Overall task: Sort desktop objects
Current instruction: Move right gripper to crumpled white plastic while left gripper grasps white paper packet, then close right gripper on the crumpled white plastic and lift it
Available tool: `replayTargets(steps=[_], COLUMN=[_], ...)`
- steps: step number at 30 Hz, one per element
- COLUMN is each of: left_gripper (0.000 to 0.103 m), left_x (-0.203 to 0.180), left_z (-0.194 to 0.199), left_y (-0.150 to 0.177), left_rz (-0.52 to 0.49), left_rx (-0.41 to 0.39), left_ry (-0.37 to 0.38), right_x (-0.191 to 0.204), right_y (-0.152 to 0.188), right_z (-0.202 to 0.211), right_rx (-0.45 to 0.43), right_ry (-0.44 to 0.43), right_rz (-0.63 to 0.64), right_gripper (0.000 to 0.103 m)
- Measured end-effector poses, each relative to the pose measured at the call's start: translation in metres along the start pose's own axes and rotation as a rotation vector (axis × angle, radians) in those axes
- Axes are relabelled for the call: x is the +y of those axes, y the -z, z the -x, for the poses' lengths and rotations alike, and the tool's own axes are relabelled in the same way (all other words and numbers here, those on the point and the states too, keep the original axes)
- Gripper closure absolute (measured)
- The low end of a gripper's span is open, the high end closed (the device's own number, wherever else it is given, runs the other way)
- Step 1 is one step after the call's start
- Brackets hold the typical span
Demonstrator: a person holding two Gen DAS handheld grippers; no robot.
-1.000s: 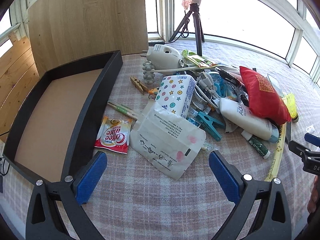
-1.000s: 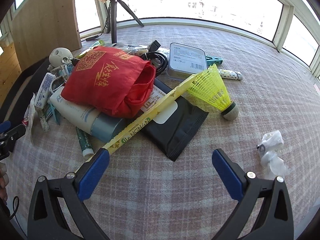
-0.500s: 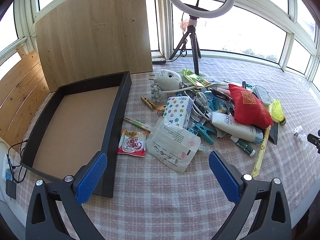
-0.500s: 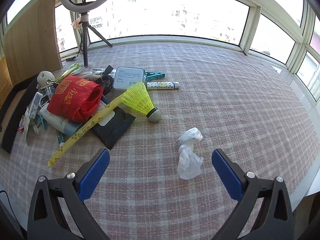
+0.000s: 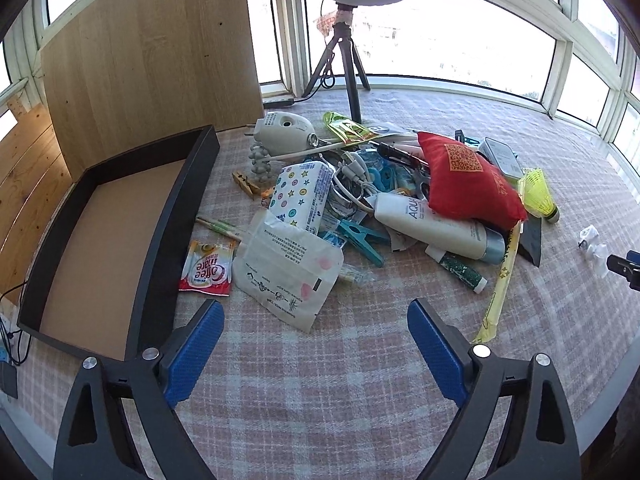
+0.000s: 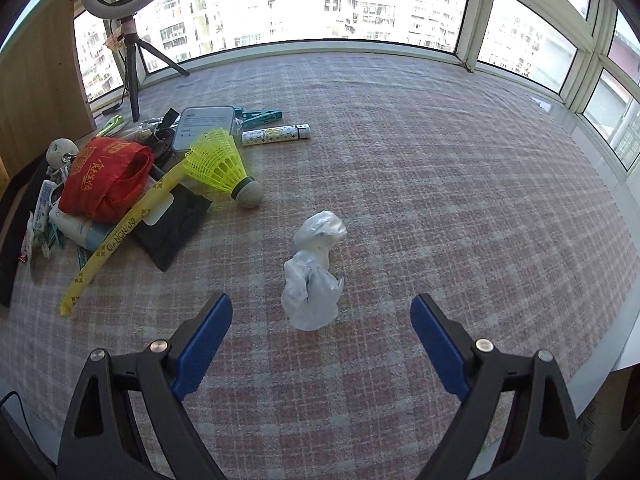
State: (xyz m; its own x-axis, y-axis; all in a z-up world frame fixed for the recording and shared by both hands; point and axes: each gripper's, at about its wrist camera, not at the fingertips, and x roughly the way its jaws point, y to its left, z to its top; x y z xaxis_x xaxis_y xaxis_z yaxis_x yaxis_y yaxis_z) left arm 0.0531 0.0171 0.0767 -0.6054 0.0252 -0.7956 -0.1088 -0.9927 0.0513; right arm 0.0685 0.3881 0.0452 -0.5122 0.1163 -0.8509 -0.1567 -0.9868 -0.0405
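Observation:
A heap of desktop objects lies on the checked tablecloth: a red pouch [image 5: 468,176], a white tube [image 5: 432,226], a star-patterned pack [image 5: 302,196], a white sachet [image 5: 286,276], a coffee sachet [image 5: 208,268] and a yellow shuttlecock [image 6: 220,166]. An empty black tray [image 5: 160,236] stands left of the heap. My left gripper [image 5: 315,342] is open and empty, in front of the white sachet. My right gripper [image 6: 321,338] is open and empty, just short of a crumpled white plastic wrapper [image 6: 314,270].
A ring light on a tripod [image 5: 348,60] and a wooden board [image 5: 152,68] stand at the back. A yellow strip [image 6: 120,236], a black pouch [image 6: 176,224], a grey tin [image 6: 204,126] and a patterned stick [image 6: 276,135] lie near the shuttlecock. The table edge runs at the right [image 6: 628,344].
Both grippers first pulled back from the heap. The left then closed in on it a little. The right swung right and came up to the crumpled wrapper, which now lies between its open jaws' line.

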Motion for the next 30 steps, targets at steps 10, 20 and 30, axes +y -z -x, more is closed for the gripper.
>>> replayTargets(steps=[10, 20, 30], left_gripper=[0.022, 0.04, 0.094], left_x=[-0.001, 0.0, 0.025], left_z=[-0.036, -0.074, -0.054], left_y=[-0.003, -0.011, -0.008], left_rz=[0.017, 0.028, 0.113], left_rx=[0.061, 0.115, 0.086], left_ry=[-0.077, -0.17, -0.069], right_x=[-0.006, 0.004, -0.007], right_y=[-0.009, -0.013, -0.015], right_z=[-0.038, -0.044, -0.043], right_rx=[0.105, 0.114, 0.12], right_ry=[0.012, 0.028, -0.03], right_rz=[-0.01, 0.021, -0.018], right_gripper=[0.044, 0.047, 0.083])
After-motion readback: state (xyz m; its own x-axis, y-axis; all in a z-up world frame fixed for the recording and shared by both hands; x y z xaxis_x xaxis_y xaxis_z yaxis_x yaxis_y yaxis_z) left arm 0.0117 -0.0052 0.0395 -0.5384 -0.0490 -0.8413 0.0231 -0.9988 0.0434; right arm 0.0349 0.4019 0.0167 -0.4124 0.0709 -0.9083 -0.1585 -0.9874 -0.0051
